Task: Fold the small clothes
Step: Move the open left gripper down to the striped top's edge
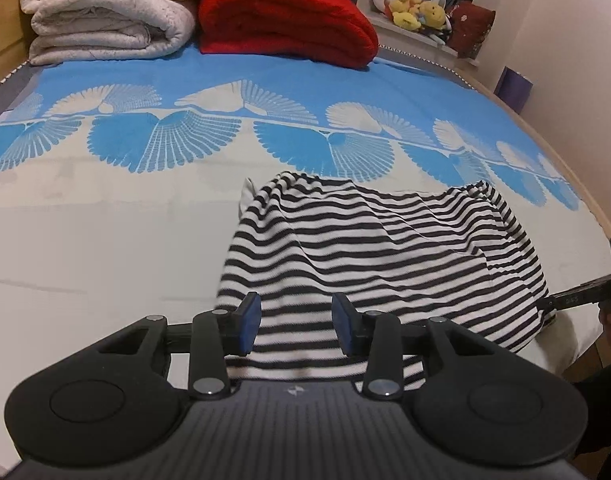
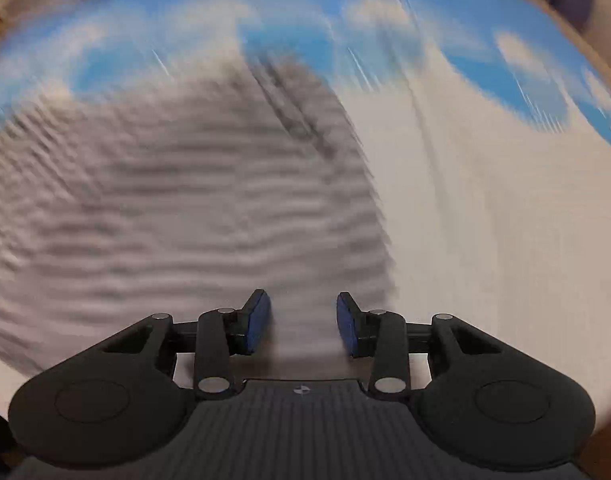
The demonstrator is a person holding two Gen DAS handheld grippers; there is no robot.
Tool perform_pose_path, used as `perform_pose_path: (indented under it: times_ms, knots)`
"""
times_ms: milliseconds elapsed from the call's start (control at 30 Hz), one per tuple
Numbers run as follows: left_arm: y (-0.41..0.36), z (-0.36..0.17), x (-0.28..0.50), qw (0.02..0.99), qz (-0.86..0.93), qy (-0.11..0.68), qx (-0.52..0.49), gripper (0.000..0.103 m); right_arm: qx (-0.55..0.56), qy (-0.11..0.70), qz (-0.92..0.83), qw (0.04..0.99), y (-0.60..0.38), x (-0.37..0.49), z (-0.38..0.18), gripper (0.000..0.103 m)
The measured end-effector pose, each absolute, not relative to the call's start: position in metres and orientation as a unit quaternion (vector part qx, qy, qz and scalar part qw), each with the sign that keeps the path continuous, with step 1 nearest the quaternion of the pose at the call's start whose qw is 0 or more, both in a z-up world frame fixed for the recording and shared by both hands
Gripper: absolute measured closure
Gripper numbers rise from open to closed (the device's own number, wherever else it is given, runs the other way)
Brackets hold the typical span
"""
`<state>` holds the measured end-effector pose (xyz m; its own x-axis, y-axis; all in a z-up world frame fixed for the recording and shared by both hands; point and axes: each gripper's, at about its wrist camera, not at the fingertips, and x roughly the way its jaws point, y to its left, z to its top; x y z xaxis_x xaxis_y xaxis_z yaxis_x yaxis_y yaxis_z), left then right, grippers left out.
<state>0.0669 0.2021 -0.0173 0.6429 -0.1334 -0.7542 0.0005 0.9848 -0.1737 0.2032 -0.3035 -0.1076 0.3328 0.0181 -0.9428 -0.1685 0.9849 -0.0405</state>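
Note:
A black-and-white striped garment point(image 1: 377, 248) lies bunched on the bed, near its front right. My left gripper point(image 1: 296, 322) is open, its blue pads apart over the garment's near edge, holding nothing. My right gripper point(image 2: 304, 322) is open too, over the garment's right edge; its view is heavily motion-blurred and shows the striped garment point(image 2: 177, 208) as a grey mass to the left. Part of the right gripper point(image 1: 585, 296) shows at the right edge of the left wrist view, touching the garment's right side.
The bed cover point(image 1: 105, 220) is white near me and blue with a fan pattern farther off. Folded white quilts point(image 1: 109, 8) and a red blanket point(image 1: 285, 20) lie at the bed's far end. Plush toys point(image 1: 417, 8) sit on a sill. The bed's right edge point(image 1: 601, 224) is close.

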Motion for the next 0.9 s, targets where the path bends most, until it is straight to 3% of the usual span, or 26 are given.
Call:
perform_pose_path:
  times_ms: [100,433,567,667,733,900]
  knots:
    - [0.197,-0.018,0.054,0.904,-0.028,0.416,-0.098,0.06,-0.032,0.562,0.057,0.824,-0.324,0.194,-0.099,0.059]
    - [0.191,-0.016,0.019,0.905,0.036,0.409,-0.114,0.06,0.074,0.354,0.119,0.925,-0.348,0.122,0.013,0.058]
    - [0.188,-0.009,0.012,0.911,0.038,0.397,-0.107,0.06,0.114,0.351,0.109,0.923,-0.345,0.098,0.011,0.058]
    - [0.191,-0.033,0.001,0.91,0.045,0.392,-0.126,0.06,0.114,0.362,0.107,0.919,-0.343,0.092,0.001,0.058]
    - [0.197,-0.053,0.006,0.877,0.072,0.441,-0.178,0.063,0.103,0.368,0.104,0.918,-0.338,0.094,-0.003,0.058]
    - [0.208,-0.067,0.015,0.856,0.048,0.44,-0.266,0.058,0.09,0.381,0.093,0.916,-0.331,0.107,-0.016,0.058]
